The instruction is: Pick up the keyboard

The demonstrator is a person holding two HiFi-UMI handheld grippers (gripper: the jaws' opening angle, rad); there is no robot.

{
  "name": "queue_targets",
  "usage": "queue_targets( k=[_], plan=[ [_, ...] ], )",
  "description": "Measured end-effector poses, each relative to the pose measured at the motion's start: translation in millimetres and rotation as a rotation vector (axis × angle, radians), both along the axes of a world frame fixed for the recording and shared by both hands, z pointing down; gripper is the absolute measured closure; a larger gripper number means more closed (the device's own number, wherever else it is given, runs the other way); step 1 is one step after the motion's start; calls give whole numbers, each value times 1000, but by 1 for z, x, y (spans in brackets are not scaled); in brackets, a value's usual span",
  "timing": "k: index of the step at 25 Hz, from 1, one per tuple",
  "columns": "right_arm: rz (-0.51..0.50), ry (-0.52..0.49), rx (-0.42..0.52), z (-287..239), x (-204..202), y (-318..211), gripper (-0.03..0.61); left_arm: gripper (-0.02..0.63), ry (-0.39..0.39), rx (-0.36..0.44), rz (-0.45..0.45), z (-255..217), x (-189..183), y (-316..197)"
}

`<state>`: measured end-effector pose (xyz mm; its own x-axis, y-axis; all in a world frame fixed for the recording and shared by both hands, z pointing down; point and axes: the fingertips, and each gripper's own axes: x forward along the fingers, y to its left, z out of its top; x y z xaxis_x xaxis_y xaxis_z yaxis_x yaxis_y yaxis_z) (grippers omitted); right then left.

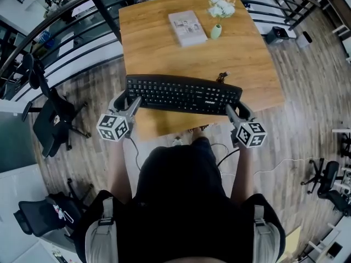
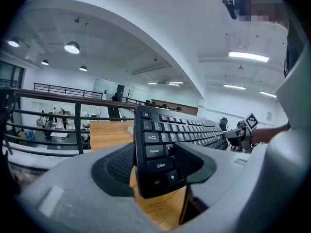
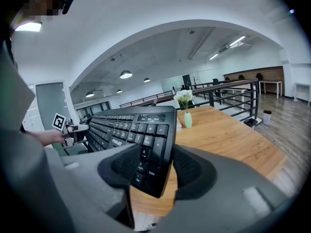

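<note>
A black keyboard (image 1: 184, 95) hangs level over the near edge of the wooden table (image 1: 164, 48), held at both ends. My left gripper (image 1: 127, 100) is shut on its left end; in the left gripper view the pads clamp the keyboard (image 2: 158, 149) by the Ctrl and Shift keys, the left gripper (image 2: 155, 166) gripping top and underside. My right gripper (image 1: 237, 109) is shut on the right end; in the right gripper view the keyboard (image 3: 141, 130) sits between the pads at the number keys, the right gripper (image 3: 155, 171) closed around it. The tabletop shows beneath the keyboard in both gripper views.
A book (image 1: 187, 27) and a small green vase with white flowers (image 1: 216, 30) stand at the table's far side. A black railing (image 1: 71, 21) runs behind the table. Office chairs (image 1: 52, 122) stand on the floor at left. A cable (image 1: 258, 171) trails on the floor.
</note>
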<state>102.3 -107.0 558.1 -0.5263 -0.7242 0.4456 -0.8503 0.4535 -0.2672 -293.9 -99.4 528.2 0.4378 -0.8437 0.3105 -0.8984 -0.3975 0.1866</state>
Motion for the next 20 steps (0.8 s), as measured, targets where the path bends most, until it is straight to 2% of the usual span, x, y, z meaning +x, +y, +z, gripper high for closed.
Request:
queue_targets(
  k=[7,20],
  plan=[
    [-11,-6,31,-8,-2,5,374,350,-3,31,-27,-12,-2,9],
    [-12,-13,54,-13,-5,14,374,350,-14,39,-31,-20,-5,22]
  ],
)
